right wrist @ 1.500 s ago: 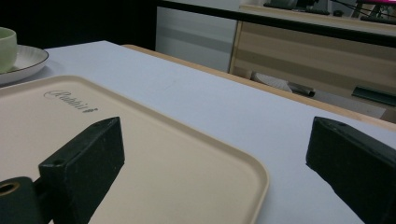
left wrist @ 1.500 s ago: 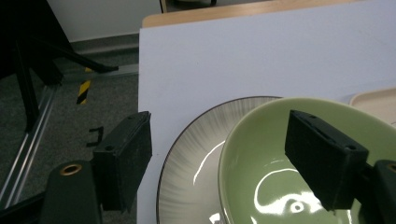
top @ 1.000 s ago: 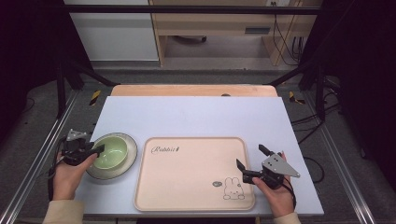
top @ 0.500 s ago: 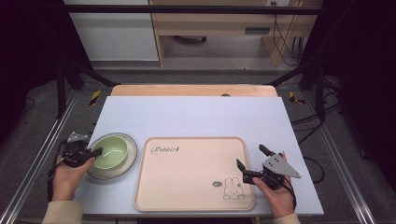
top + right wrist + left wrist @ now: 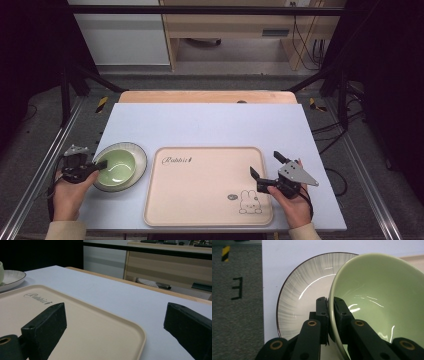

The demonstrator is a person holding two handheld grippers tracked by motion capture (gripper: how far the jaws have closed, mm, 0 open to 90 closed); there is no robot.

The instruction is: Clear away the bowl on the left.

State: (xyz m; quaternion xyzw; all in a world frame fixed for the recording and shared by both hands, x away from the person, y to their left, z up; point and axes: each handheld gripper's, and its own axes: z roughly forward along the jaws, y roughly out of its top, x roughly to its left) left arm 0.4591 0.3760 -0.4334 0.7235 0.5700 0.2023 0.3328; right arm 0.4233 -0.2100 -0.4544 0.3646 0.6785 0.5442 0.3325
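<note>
Pinching my left gripper [image 5: 331, 305] on the pale-green glossy bowl's [image 5: 116, 167] near rim | bowl sitting mouth-up on streaked plate [image 5: 135, 151], round, no long axis | right gripper [image 5: 267, 165] hanging apart over tray [image 5: 200, 200]

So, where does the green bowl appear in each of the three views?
High view: the green bowl is at lower left, on the striped plate, with the left tongs shut on its rim.
Left gripper view: the bowl is on the right, rim clamped.
Right gripper view: a sliver of it is at the far left edge.
Shared landmark: the striped plate.
</note>
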